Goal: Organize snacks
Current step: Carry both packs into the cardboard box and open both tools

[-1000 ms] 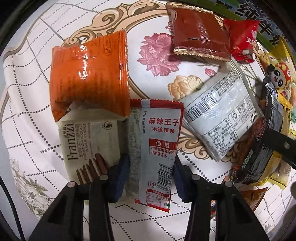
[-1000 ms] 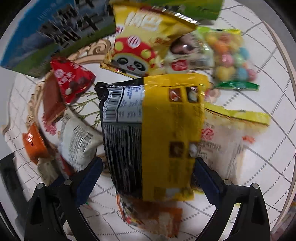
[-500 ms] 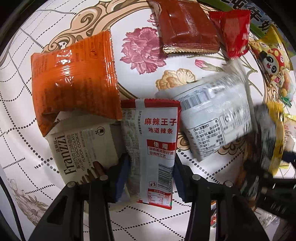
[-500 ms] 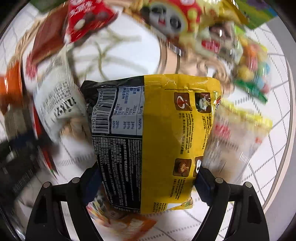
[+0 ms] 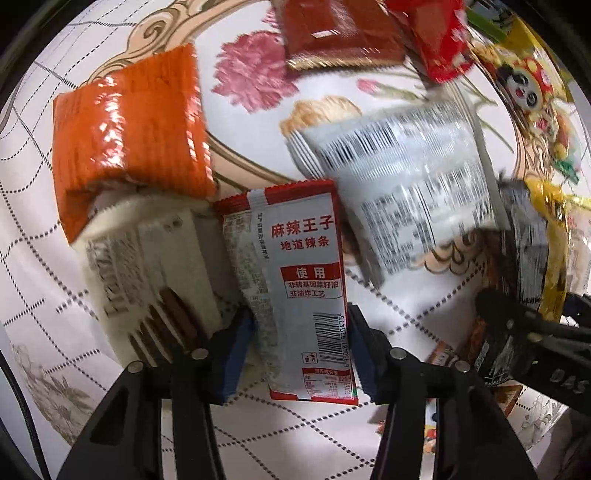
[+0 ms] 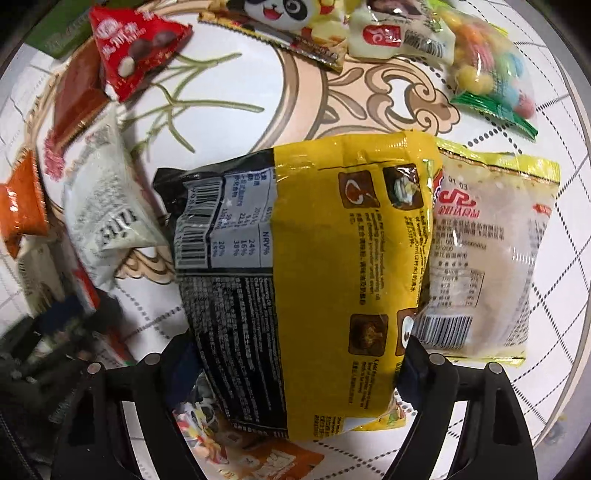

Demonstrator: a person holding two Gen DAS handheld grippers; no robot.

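- Since a second ago, we see the orange packet point(image 5: 129, 136) and the cookie packet point(image 5: 147, 273) sit further left in the left wrist view, and in the right wrist view the red triangular packet point(image 6: 136, 48) and the panda bag point(image 6: 288, 18) have slid toward the top edge.
- The left gripper point(image 5: 299, 350) points down at the patterned tablecloth point(image 5: 258, 435); its jaws are opening, with the red-and-silver sachet point(image 5: 295, 280) between the blue pads, which look just beside its edges rather than pressing it.
- That sachet lies flat, its top edge against the orange packet and the white barcode bag point(image 5: 402, 195), the cookie packet just to its left.
- The right gripper point(image 6: 295, 365) has its jaws drawn in on the yellow-and-black noodle bag point(image 6: 295, 266), pads against both long sides.
- We find the noodle bag overlapping a pale translucent packet point(image 6: 495, 251) on its right, and an orange-printed packet point(image 6: 266, 458) shows under its lower end.
- A bag of coloured candy balls point(image 6: 491, 70) lies well apart at upper right.
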